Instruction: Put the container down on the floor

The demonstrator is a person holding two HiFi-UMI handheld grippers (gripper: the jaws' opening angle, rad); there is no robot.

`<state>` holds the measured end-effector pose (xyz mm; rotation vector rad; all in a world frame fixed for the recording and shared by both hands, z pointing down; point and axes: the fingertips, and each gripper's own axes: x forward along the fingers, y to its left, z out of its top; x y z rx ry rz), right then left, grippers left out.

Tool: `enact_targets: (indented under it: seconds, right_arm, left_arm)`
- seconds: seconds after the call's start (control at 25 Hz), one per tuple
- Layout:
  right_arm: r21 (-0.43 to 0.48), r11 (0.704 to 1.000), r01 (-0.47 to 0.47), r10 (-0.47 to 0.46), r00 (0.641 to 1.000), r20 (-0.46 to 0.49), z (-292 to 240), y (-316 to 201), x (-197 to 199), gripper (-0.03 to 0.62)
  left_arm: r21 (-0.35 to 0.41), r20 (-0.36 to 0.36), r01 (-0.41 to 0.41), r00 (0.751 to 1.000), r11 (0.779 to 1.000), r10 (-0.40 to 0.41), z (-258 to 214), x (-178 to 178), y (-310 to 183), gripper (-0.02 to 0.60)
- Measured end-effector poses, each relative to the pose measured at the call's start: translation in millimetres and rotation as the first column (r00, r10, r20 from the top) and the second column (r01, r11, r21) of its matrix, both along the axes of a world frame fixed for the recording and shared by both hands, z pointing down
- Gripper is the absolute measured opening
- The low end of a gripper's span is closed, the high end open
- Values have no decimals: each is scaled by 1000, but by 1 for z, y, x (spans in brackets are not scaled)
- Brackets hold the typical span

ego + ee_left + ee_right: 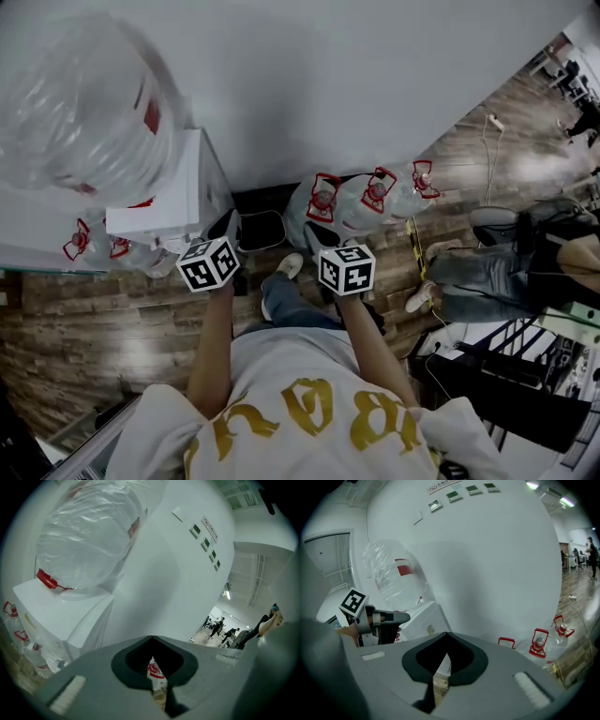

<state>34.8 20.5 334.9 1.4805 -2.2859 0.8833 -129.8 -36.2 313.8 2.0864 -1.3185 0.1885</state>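
1. The floor [112, 319] is dark wood planks running up to a plain white wall [375, 75].
2. A white water dispenser [173, 202] stands on it, against the wall.
3. Three clear jugs [375, 199] with red handles sit in a row to its right, and there are more jugs [84, 246] on its left.
4. A white cable [487, 141] trails off further right.

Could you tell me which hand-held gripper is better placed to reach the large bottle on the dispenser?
Probably left. The left hand-held gripper is beside the white dispenser under the large bottle; the right hand-held gripper is nearer the floor bottles.
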Motion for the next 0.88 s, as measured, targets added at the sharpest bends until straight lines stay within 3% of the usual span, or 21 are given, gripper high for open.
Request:
enact_targets:
  seconds: [0.2,0.88]
  right_arm:
    - [28,999,-26,26,1000,13,-6,-7,6,28]
    - [13,997,-70,69,996,56,1,-29,12,28]
  left_arm:
    - [21,86,-18,996,1000,16,1,-6,-5,0]
    - [6,95,-53,994,999,52,5,2,-25,0]
